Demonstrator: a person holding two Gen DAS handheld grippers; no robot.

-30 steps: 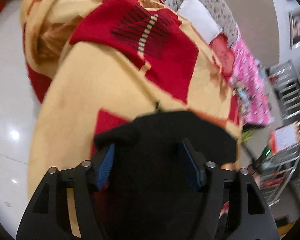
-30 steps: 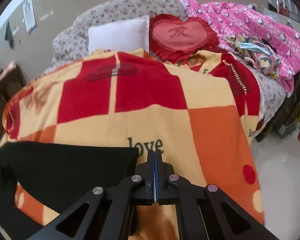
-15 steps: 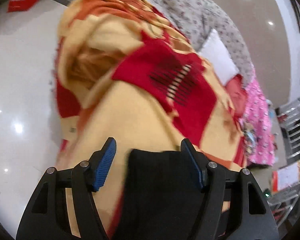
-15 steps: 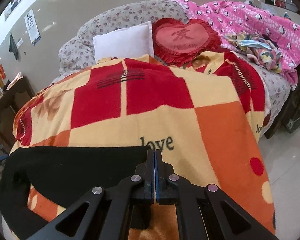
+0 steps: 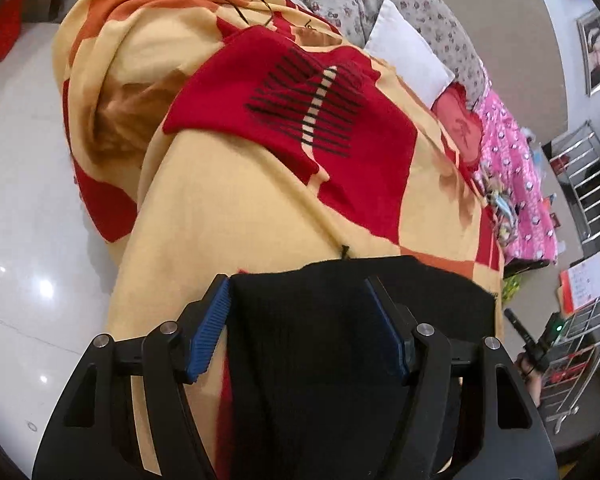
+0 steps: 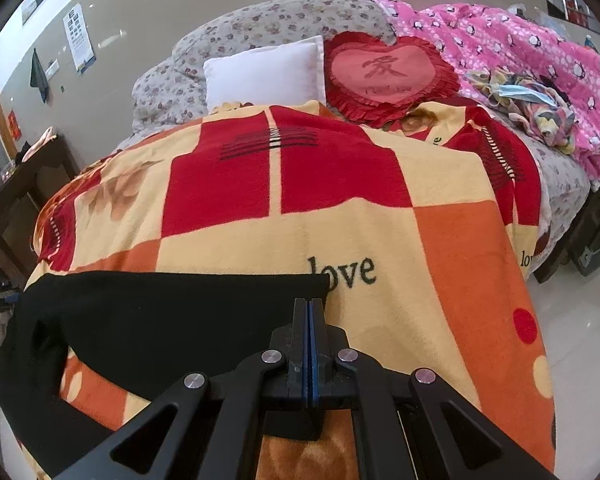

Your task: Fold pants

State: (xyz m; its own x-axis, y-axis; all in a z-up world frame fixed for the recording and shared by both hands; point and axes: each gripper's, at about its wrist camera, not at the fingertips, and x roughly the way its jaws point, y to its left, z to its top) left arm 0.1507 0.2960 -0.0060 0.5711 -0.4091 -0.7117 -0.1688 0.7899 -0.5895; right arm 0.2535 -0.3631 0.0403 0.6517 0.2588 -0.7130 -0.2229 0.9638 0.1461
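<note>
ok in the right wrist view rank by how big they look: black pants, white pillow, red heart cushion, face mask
1. black pants, though nearness to the camera inflates them
2. and 3. red heart cushion and white pillow: too alike to rank
4. face mask, smallest

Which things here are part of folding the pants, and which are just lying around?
Job: black pants; left gripper, open over them; right gripper, shut at their edge; patterned blanket underneath.
Lying about: white pillow; heart cushion; pink quilt; face mask.
</note>
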